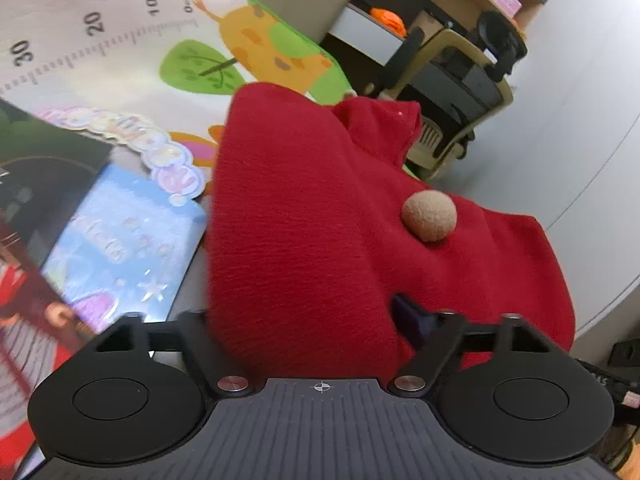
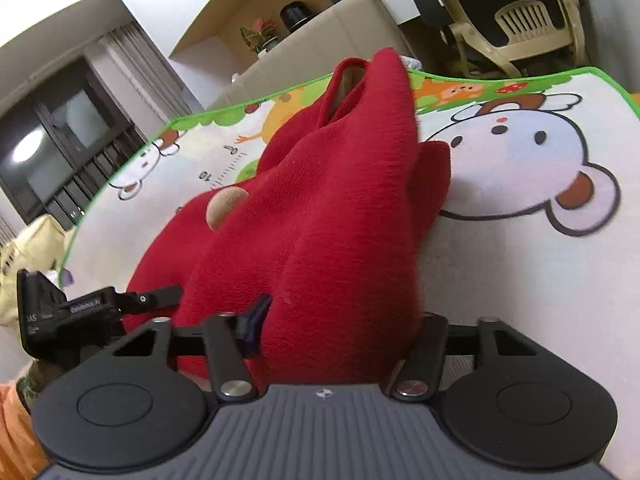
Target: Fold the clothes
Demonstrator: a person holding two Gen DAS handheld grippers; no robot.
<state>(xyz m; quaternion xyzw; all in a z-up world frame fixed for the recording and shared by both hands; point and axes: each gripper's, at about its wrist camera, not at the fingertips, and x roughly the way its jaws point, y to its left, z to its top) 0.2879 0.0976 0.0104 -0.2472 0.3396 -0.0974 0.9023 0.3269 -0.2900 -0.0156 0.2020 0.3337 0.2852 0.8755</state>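
In the left wrist view, our left gripper (image 1: 320, 320) is buried in a red fleece garment (image 1: 312, 220). The fabric bunches between its jaws and hides the fingertips, so the jaws appear clamped on the cloth. A dark blue finger pad (image 1: 408, 316) peeks out of a fold on the right side.

In the right wrist view, our right gripper (image 2: 332, 328) is clamped on the same garment (image 2: 340, 220), with fleece filling the gap between its jaws. The left gripper (image 2: 80, 312) shows at the left edge, just beside the cloth.

The garment is lifted at our end and drapes away down to a children's play mat (image 2: 520, 260) printed with cartoon animals and a ruler scale. A tan pom-pom (image 1: 429, 216) sits on the fleece.

Beside the garment on the left lie picture books (image 1: 120, 248). Beyond the mat stand a beige chair (image 2: 532, 28) and a sofa (image 2: 320, 36).
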